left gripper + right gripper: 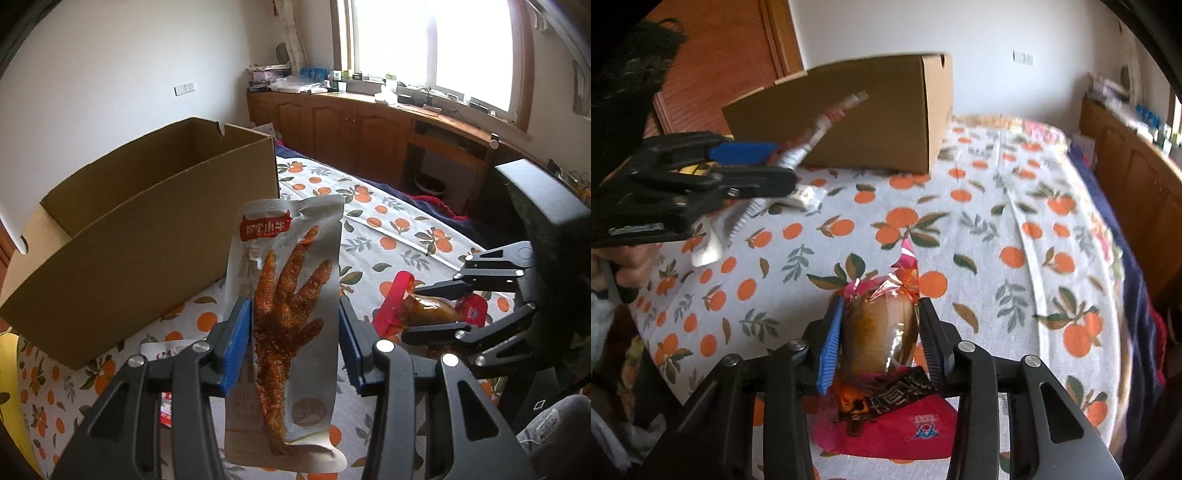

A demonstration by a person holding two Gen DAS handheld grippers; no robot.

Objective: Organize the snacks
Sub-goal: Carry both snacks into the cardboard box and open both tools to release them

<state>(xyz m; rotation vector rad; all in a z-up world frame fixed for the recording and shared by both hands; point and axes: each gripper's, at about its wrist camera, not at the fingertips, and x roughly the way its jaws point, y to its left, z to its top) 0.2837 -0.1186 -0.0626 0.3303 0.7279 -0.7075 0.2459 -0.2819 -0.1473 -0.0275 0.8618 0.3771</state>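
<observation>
Blue-padded left gripper (pixel 293 339) clamps a silver chicken-foot packet (pixel 286 314), lifted upright before the open cardboard box (pixel 147 236). Right gripper (pixel 881 343), jaws narrow, pinches a red-wrapped brown snack (pixel 879 339) low over the orange-print cloth (pixel 979 229); another packet (pixel 809 195) lies near the box.

left gripper (pixel 293 343) clamped, right gripper (pixel 881 343) clamped

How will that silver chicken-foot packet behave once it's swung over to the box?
The silver chicken-foot packet looks thin and probably light. Gripped mid-length by the left gripper, its ends hang free, so it may flop. The glossy film could slip.
</observation>
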